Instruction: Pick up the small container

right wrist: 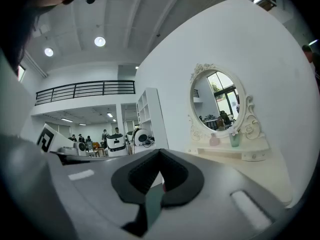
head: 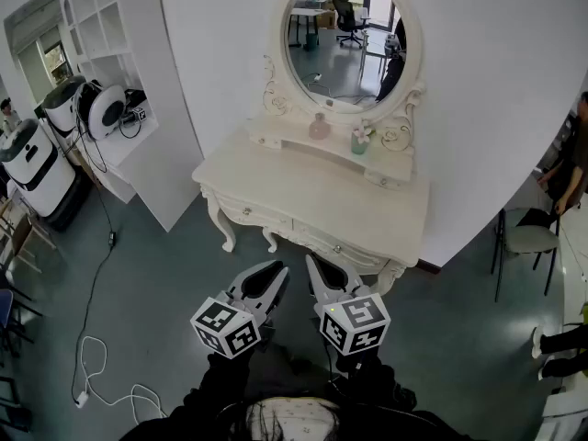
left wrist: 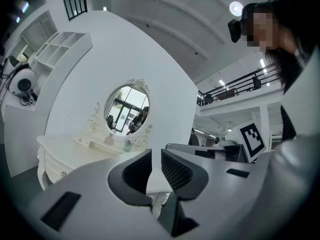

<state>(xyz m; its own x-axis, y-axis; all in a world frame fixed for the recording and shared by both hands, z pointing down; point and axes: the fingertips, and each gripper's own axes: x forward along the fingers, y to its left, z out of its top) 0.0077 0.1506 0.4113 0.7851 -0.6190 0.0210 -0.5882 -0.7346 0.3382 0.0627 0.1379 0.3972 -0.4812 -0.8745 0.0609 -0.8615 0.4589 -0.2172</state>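
**Closed jaws, two candidates on a narrow shelf**

Both tools are shut and hold nothing. The left gripper (left wrist: 156,157) shows only a thin slit between its pads, and the right gripper (right wrist: 159,156) has its tips together. Both hang level over the floor, well short of the table (head: 303,200).

Two small things stand close together on the shelf (head: 292,139) under the mirror (head: 344,39): a pink bottle (head: 319,127) and a green cup (head: 360,141) with flowers in it. Which one is the small container I cannot tell, so picking the wrong one is the first risk.

A gripper that arrives with its jaws closed would probably push its target rather than straddle it. That could tip it or knock it against the mirror frame. The two stand so near each other that a wide or skewed approach may clip the neighbour. The cup looks top-heavy and likely to topple.
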